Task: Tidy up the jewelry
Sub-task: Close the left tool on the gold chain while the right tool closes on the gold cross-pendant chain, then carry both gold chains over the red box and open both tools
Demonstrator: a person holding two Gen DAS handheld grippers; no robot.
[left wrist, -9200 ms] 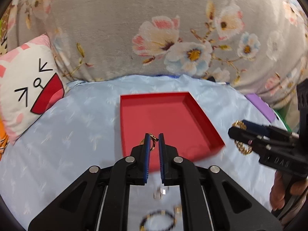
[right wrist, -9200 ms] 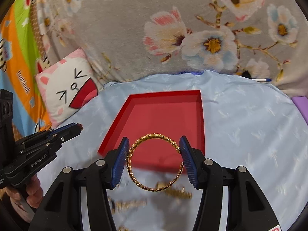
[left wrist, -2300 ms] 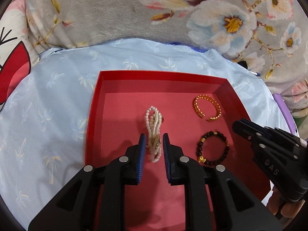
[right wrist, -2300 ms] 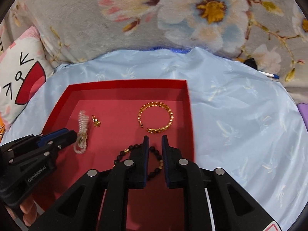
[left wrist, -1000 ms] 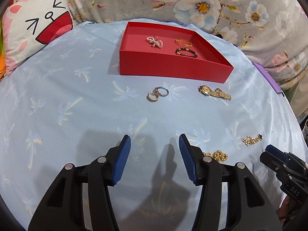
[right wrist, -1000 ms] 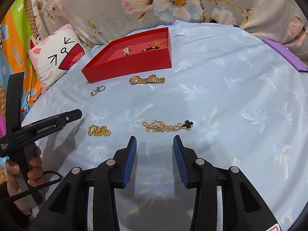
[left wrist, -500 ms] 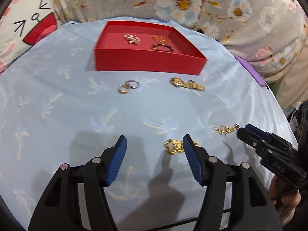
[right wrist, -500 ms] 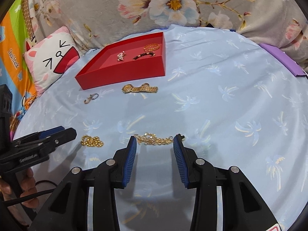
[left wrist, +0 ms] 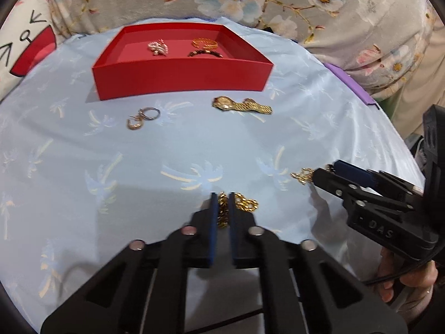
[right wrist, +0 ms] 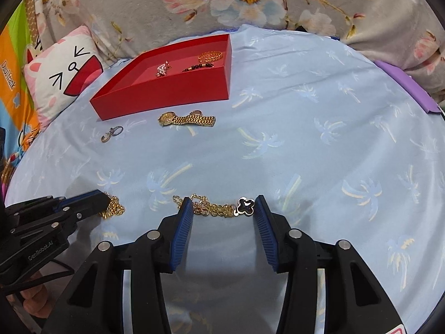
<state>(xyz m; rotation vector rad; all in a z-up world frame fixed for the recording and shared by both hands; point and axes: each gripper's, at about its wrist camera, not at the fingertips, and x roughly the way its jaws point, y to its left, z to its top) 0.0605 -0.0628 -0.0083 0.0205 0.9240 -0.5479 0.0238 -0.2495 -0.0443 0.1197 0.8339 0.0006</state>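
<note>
Inside red tray [left wrist: 178,76]: three bracelets [left wrist: 205,43].

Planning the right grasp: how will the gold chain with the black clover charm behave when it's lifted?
Probably floppy: the chain lies in loose bunched loops on the cloth, so it will likely dangle and swing. It looks thin and light; fine links could slip from the pads. The right hand-held gripper straddles it, open; the clover charm end may hang lowest.
</note>
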